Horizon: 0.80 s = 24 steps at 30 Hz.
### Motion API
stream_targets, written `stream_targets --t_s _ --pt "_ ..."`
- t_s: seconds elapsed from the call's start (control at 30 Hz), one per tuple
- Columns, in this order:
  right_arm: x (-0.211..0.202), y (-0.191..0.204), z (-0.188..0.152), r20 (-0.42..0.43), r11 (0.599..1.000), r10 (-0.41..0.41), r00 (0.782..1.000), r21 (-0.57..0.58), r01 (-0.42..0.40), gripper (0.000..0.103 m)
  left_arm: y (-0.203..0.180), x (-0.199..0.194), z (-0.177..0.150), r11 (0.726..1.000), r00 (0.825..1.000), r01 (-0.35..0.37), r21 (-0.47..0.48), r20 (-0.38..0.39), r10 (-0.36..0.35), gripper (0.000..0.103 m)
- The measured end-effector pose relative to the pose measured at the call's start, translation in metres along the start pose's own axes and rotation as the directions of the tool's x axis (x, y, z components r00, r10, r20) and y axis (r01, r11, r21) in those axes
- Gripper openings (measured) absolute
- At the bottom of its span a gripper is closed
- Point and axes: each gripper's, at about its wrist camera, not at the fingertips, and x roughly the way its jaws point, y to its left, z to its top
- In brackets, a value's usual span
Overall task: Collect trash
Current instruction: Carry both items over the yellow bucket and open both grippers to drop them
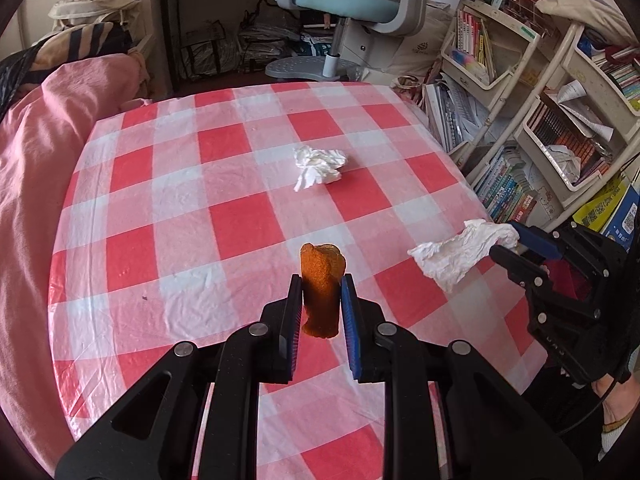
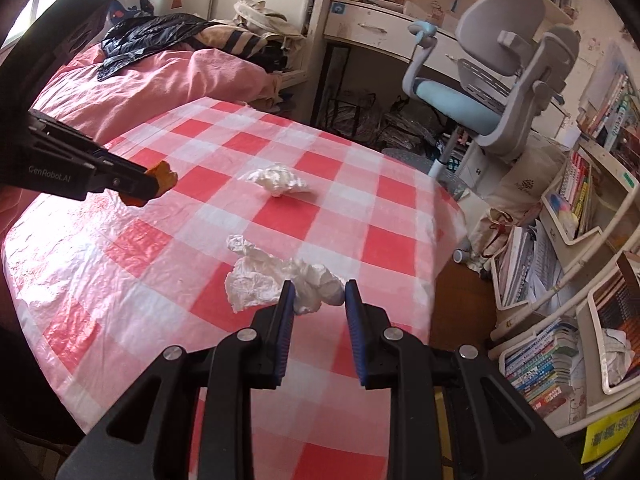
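Note:
My left gripper [image 1: 320, 294] is shut on an orange peel [image 1: 322, 280] and holds it above the red and white checked table; the peel also shows in the right wrist view [image 2: 162, 180]. My right gripper [image 2: 318, 294] is shut on a crumpled white tissue [image 2: 276, 280], which hangs out to the left of the fingers; it shows in the left wrist view [image 1: 460, 254] over the table's right side. A second crumpled tissue [image 1: 318, 166] lies on the table further away, also in the right wrist view [image 2: 278, 180].
The checked table [image 1: 224, 216] stands against a bed with a pink cover [image 1: 36, 168] on the left. A grey and blue desk chair [image 2: 500, 92] and a desk stand beyond it. White shelves of books [image 1: 540, 120] line the right side.

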Motion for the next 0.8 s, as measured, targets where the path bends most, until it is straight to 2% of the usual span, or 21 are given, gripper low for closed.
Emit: stream_targets --t_s 0.13,0.23,0.4,0.53,0.67,0.73,0.8 --pt "-0.007 -0.038 -0.016 -0.018 0.996 -0.059 0.998 0.059 0.060 0.026 -0.027 0.005 0.007 0.999 1.000 0.030 0.023 0.002 -0.030 0.018" --pt "-0.008 -0.067 -0.034 -0.062 0.988 -0.114 0.992 0.102 0.120 0.026 -0.057 0.013 0.014 0.997 0.998 0.057 0.057 -0.004 -0.057 0.018" --pt "0.001 -0.119 -0.071 -0.188 0.961 -0.193 0.963 0.160 0.224 0.026 -0.122 0.027 0.027 0.986 0.993 0.118 0.118 -0.007 -0.118 0.018" --pt "0.014 -0.150 -0.100 -0.285 0.951 -0.206 0.936 0.168 0.260 0.026 -0.177 0.046 0.036 0.975 0.986 0.166 0.151 -0.020 -0.165 0.018" --pt "0.034 -0.178 -0.129 -0.396 0.950 -0.171 0.902 0.177 0.258 0.028 -0.237 0.075 0.041 0.961 0.978 0.209 0.183 -0.053 -0.203 0.019" --pt "0.035 -0.194 -0.144 -0.427 0.940 -0.161 0.890 0.208 0.269 0.036 -0.265 0.096 0.040 0.955 0.973 0.228 0.189 -0.080 -0.216 0.019" --pt "0.029 -0.210 -0.153 -0.431 0.921 -0.163 0.887 0.256 0.294 0.042 -0.289 0.118 0.037 0.954 0.969 0.240 0.182 -0.108 -0.223 0.019"
